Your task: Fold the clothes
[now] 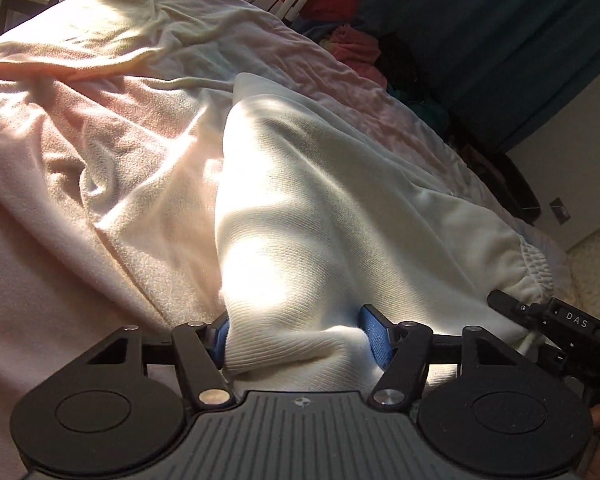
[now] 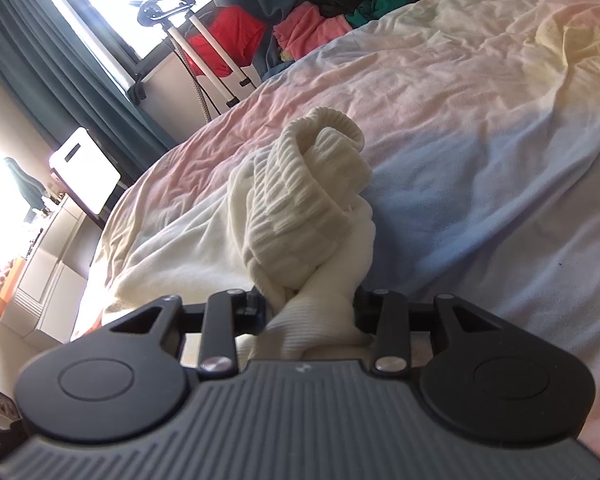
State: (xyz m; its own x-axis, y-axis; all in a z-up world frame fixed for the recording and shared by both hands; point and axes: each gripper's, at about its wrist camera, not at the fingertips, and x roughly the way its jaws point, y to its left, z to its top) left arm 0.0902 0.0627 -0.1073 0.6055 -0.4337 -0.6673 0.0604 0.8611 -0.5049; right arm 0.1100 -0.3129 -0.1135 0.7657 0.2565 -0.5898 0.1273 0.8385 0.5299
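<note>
The left gripper [image 1: 300,336] is clamped on a ribbed edge of the cream sweater [image 1: 320,216], its blue pads [image 1: 374,334] pressed into the fabric from either side with a thick fold bunched between them. Ahead of that gripper the sweater stretches away over the pink blanket [image 1: 80,168], sunlit in patches, and to its forward right a gathered, elastic-looking hem [image 1: 534,264] lies on the bed. The other tool shows at this view's right edge (black, lettered "DAS"), just beside that hem. The right gripper [image 2: 310,312] is likewise closed on the sweater [image 2: 308,208]: a twisted rope of cream knit runs straight out from between its fingers, and just ahead a ribbed cuff or band [image 2: 328,148] curls upward in a loop above the bedcover [image 2: 480,128]. Far ahead and to the left of this gripper, a heap of coloured clothes [image 2: 312,28] sits at the bed's far edge, with a garment steamer stand [image 2: 196,40] beside teal curtains [image 2: 48,64].
</note>
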